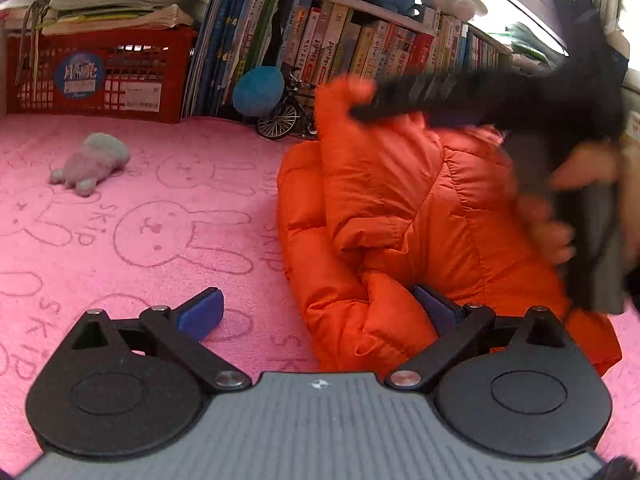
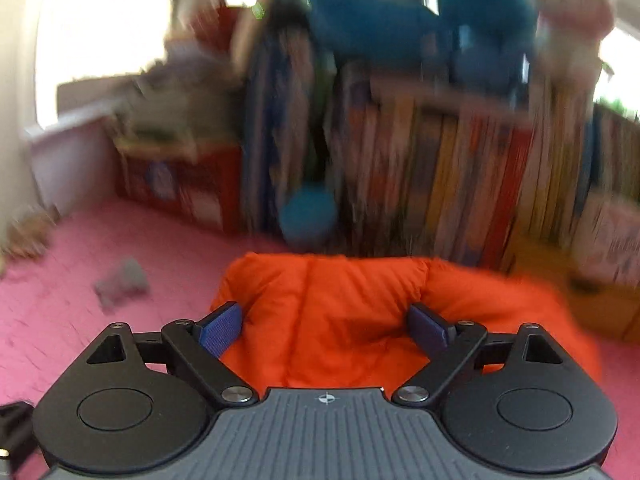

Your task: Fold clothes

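Observation:
An orange puffer jacket lies bunched on a pink rabbit-print blanket. My left gripper stands open at the jacket's near left edge. Its left pad is over bare blanket and its right pad is against the orange fabric. In the blurred right wrist view my right gripper is open above the jacket, with fabric showing between the pads and no grip. A person's hand holds that gripper's dark, blurred body over the jacket's right side.
A row of upright books and a red crate topped with papers line the far edge. A grey plush toy lies on the blanket at left. A blue ball and a small model bicycle sit behind the jacket.

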A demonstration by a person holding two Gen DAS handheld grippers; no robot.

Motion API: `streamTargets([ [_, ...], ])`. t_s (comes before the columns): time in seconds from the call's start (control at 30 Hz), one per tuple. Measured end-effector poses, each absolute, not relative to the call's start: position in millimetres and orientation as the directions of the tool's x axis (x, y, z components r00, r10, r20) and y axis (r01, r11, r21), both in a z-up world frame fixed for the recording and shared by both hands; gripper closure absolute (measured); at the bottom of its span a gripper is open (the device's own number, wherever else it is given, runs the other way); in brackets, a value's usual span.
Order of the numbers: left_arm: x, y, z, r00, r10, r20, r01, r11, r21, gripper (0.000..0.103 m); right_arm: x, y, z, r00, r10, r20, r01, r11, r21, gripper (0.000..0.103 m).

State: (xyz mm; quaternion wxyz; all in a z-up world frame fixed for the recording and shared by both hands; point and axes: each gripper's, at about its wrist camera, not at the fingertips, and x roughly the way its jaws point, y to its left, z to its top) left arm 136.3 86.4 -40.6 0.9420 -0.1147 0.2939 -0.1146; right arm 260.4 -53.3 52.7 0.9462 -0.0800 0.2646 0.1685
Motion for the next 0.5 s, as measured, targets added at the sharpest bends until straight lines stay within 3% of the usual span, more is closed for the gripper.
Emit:
streamTargets([
  [0.03, 136.3, 86.6, -40.5, 0.801, -0.286, -0.526, 0.148, 0.946, -0.289, 0.001, 269.0, -51.7, 42.2, 0.781, 0.258, -0.569, -0.358, 0.931, -0.068, 0.012],
  [0.2, 135.8, 82.7, -38.8, 0.801, -0.268, -0.536, 0.14, 0.953, -0.267, 0.001, 272.9, -27.6, 11.6, 0.782, 0.167, -0.6, -0.373, 0.897, -0.237, 0.008],
  [0.33, 136.9, 82.7, -37.4, 0.797, -0.263, -0.544, 0.135, 0.955, -0.264, 0.001, 288.0, -31.5, 1.9, 0.73, 0.2, -0.654, -0.399, 0.901, -0.17, 0.006],
  [0.5, 139.2, 82.5, -33.8, 0.791, -0.261, -0.553, 0.136, 0.957, -0.258, 0.001, 292.5, -33.2, -6.4, 0.749, 0.241, -0.617, -0.395, 0.91, -0.124, 0.002],
])
